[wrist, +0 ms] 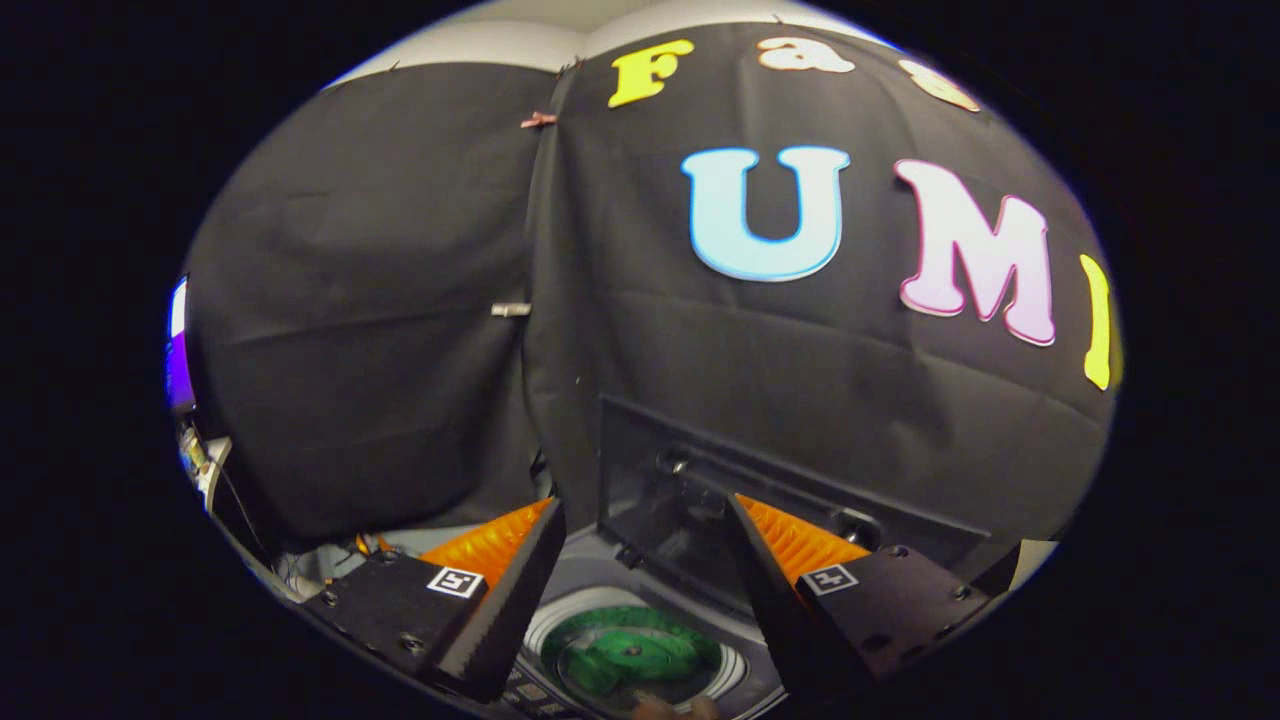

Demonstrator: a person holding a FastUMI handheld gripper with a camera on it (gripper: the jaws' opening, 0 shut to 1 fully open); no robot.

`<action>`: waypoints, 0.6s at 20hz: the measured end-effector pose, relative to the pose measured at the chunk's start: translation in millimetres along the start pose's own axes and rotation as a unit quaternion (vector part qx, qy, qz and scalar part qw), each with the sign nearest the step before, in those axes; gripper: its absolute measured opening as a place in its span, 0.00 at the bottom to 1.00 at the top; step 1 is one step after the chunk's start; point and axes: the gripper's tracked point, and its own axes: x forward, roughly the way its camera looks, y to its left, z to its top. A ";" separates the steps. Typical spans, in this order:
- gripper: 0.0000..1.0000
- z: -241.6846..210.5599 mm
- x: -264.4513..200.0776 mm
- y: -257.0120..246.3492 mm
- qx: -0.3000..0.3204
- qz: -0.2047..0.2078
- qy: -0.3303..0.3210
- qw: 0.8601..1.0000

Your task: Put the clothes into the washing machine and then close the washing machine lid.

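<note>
Inspector: Black cloth is backing the booth; the gripper [640, 590] is hanging wide and empty above the washing machine [590, 565]. Green clothes [630, 655] are lying in the drum between the fingers; the lid [700, 500] is standing up beyond them.

Clerk: Risk?

Inspector: Lid slipping off a finger and slamming. No legible labels.

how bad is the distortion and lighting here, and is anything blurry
Gripper view: strong fisheye bending, the cloth wall bulges and the raised washing machine lid slants; lighting is dim and even, no glare; the green clothes in the drum sit bright between the fingers of the open claw; the fingers look sharp, the bottom rim is slightly soft.
</note>
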 end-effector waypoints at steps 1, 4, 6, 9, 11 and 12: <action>0.99 5.5 0.6 -11.2 0.005 -0.024 -0.011 1.000; 0.99 21.6 3.7 -52.9 0.035 -0.111 -0.045 0.992; 0.99 30.4 4.8 -77.2 0.051 -0.156 -0.060 0.985; 0.99 33.4 2.9 -111.9 0.065 -0.201 -0.066 0.975; 0.99 28.8 5.9 -132.1 0.079 -0.233 -0.058 0.967; 0.99 26.0 6.2 -141.2 0.086 -0.248 -0.052 0.964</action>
